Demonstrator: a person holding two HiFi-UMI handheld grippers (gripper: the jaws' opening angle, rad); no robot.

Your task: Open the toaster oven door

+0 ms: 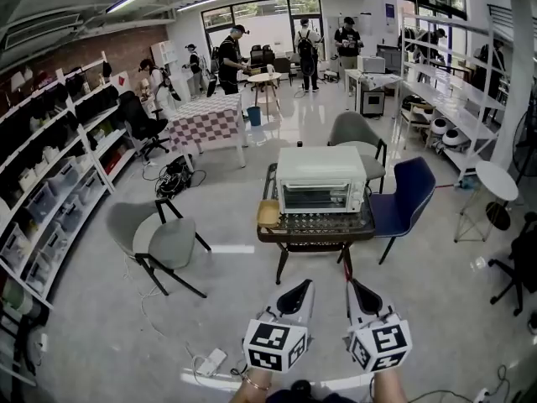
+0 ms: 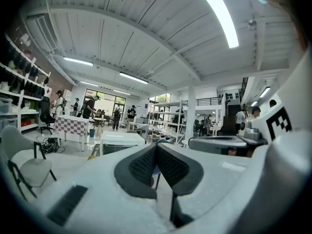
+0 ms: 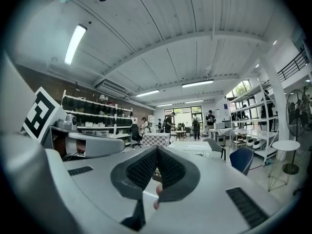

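The white toaster oven [image 1: 320, 179] stands on a low dark table [image 1: 315, 230] in the middle of the room, its glass door closed and facing me. Both grippers are held low at the bottom of the head view, a good way short of the table and pointing toward it. My left gripper [image 1: 300, 285] is shut with nothing between its pads. My right gripper [image 1: 356, 285] is likewise shut and empty. In the left gripper view the toaster oven [image 2: 122, 141] shows just past the closed left gripper [image 2: 156, 146]. In the right gripper view the toaster oven [image 3: 195, 147] lies beyond the closed right gripper [image 3: 157, 149].
A small tan tray [image 1: 268, 213] sits on the table's left end. A grey chair [image 1: 159, 238] stands left of the table, a blue chair [image 1: 407, 196] right, another grey chair [image 1: 357, 133] behind. A power strip [image 1: 210, 361] lies on the floor near my left. People stand far back.
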